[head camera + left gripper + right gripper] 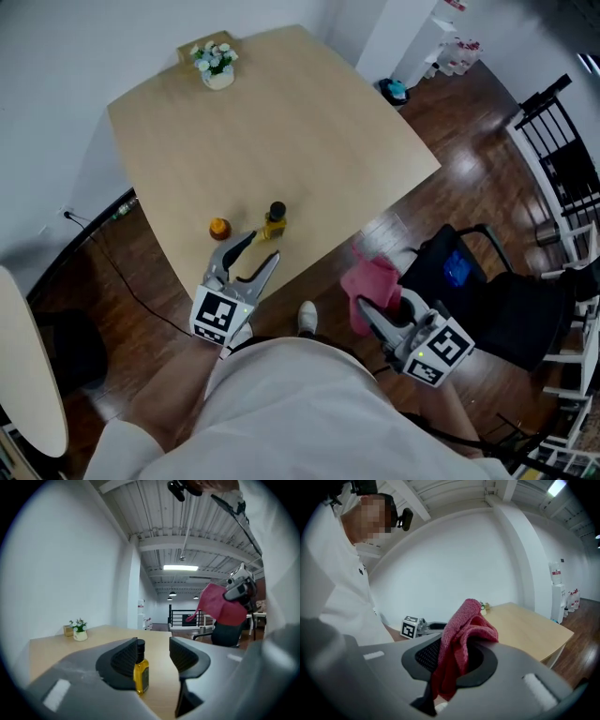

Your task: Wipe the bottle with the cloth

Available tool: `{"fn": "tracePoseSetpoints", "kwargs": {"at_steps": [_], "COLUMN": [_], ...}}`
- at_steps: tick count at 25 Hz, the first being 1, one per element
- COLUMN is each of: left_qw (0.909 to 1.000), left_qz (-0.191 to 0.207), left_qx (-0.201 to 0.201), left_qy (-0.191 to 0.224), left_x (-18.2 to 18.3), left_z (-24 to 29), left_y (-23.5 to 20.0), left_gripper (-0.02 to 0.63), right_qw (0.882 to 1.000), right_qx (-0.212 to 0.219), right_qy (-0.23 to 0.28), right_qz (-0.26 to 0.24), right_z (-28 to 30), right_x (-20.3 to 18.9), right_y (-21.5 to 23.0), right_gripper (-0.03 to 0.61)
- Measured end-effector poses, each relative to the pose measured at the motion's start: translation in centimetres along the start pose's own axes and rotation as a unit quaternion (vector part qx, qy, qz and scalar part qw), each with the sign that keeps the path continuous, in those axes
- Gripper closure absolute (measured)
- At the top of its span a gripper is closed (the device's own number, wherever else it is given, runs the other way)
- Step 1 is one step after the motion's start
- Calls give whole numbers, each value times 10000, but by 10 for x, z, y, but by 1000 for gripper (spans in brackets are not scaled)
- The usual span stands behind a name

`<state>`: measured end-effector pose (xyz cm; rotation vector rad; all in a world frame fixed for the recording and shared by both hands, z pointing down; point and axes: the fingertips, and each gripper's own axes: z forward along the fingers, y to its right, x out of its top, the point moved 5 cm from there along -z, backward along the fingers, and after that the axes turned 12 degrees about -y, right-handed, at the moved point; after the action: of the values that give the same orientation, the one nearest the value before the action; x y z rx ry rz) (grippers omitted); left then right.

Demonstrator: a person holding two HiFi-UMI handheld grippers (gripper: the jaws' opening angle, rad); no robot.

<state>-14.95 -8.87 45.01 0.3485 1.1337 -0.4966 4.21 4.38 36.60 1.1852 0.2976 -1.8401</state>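
Pink cloth (pixel 461 630) is pinched in right fingers (pixel 425 656); left fingers (pixel 123 660) (released, spread) face the bottle (pixel 141 677).

Left gripper (pixel 262 246) stands open, 2 jaws apart; right gripper (pixel 367 314) (jaws closed) pinches cloth (pixel 372 281).

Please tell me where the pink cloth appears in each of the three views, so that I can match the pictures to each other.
Head view: the pink cloth is at the lower right, just off the table edge.
Left gripper view: at the upper right, hanging in the air beyond the table.
Right gripper view: at the centre, clamped in the right claw.
Shared landmark: the small flower pot on the table's far corner shows in all three views.
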Motion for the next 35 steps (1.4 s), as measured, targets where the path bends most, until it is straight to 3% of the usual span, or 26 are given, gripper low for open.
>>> {"fn": "tracePoseSetpoints", "kwargs": {"at_steps": [7,11,15,23,28,35], "left_qw": [9951,9899,9911,9912,9926,9945], "left_qz": [-118,111,115,681,481,107], "left_qx": [-978,-1405,-1324,-1106,-888,-907], "left_qy": [-88,-150,-102,-259,-668,-506], "left_x": [-14,-21,-17,-12,-15,-14], "left_z": [-101,-134,-160,-259,-326,-383], "left_y": [21,46,80,193,254,308], "left_gripper": [428,440,451,454,463,463], "right_qw": [9978,9958,9956,9958,9967,9962], "right_qx": [-556,-801,-858,-844,-673,-591], "right_qy": [134,23,43,312,389,574], "right_qz": [323,439,383,-196,-219,-277], "right_z": [5,-12,-46,-144,-184,-220], "right_x": [-26,-59,-92,-162,-222,-250], "right_y": [-83,-129,-158,-220,-250,-298], "right_gripper": [502,502,502,502,502,502]}}
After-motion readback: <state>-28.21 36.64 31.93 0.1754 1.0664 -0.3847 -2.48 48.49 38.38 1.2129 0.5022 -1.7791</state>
